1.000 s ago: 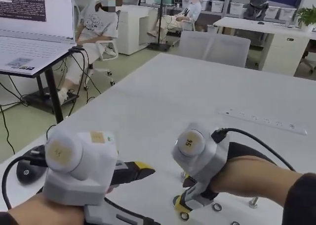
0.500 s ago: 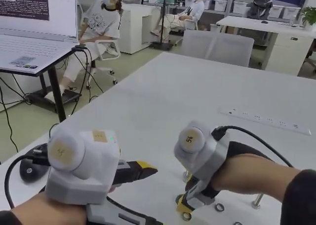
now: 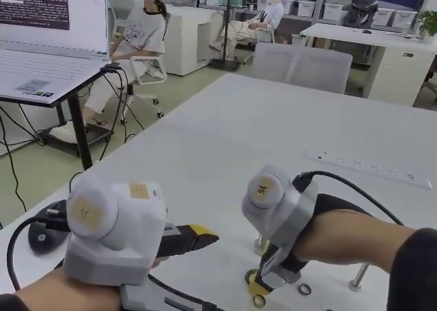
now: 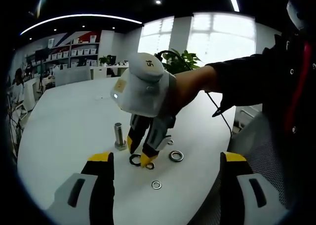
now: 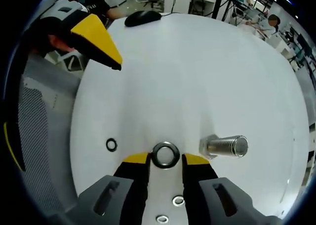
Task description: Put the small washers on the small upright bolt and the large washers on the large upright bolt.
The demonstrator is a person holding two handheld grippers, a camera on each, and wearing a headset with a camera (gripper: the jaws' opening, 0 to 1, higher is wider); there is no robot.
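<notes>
My right gripper [image 3: 258, 290] points down at the table, and a large steel washer [image 5: 165, 155] lies flat between its yellow tips. The jaws flank the washer closely, with slim gaps showing. Just beside it stands the large upright bolt [image 5: 224, 147], seen also in the left gripper view [image 4: 120, 136]. The thinner small upright bolt [image 3: 358, 277] stands further right. Another large washer [image 4: 176, 156] and a small washer [image 4: 156, 185] lie near the jaws. A dark small ring [image 5: 111, 145] rests to one side. My left gripper [image 4: 167, 158] hovers open to the left, aimed at the right one.
A white power strip [image 3: 372, 169] lies at the table's far right. A black mouse [image 3: 41, 237] sits near the left edge, and a laptop [image 3: 41, 65] stands on a side stand. People sit on chairs beyond the table. The table's near edge is close to the washers.
My right gripper has dipped slightly lower over the washer. The left gripper has hardly moved, and the head view has shifted a little.
</notes>
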